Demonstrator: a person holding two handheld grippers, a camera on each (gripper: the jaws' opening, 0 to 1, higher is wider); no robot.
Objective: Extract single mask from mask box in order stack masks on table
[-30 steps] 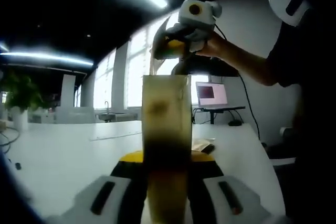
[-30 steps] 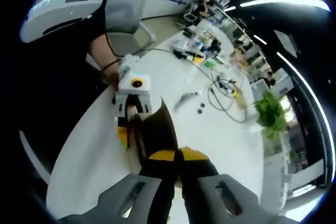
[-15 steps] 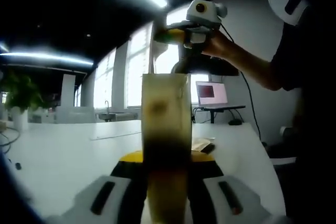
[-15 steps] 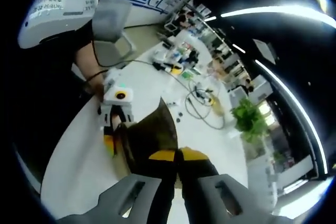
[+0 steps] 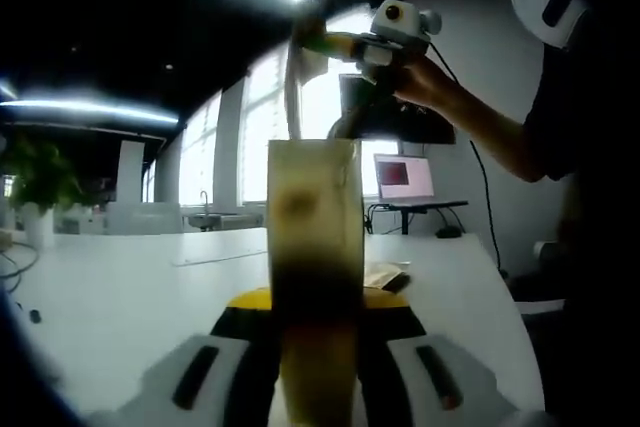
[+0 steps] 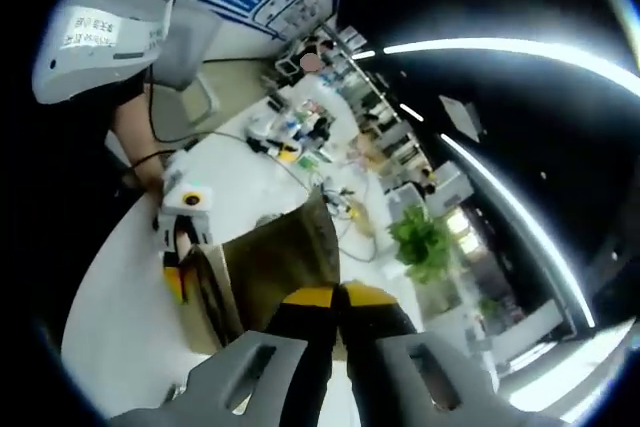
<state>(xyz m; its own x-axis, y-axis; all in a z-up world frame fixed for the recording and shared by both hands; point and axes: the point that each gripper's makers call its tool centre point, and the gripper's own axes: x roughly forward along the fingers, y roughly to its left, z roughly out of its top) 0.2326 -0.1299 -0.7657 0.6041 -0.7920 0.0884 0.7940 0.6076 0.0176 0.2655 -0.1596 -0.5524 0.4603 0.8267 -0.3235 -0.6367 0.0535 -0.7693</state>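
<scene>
Now | your left gripper (image 5: 318,347): jaws clamped on mask box (image 5: 315,247) | your right gripper (image 6: 338,347): jaws pinching mask (image 6: 290,257), above mask box, over table (image 5: 120,297)

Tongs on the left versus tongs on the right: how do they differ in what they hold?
The left tongs clamp the upright mask box; the right tongs pinch one thin mask. The right tongs sit raised above the box, the left tongs at its base. Both are shut.
</scene>
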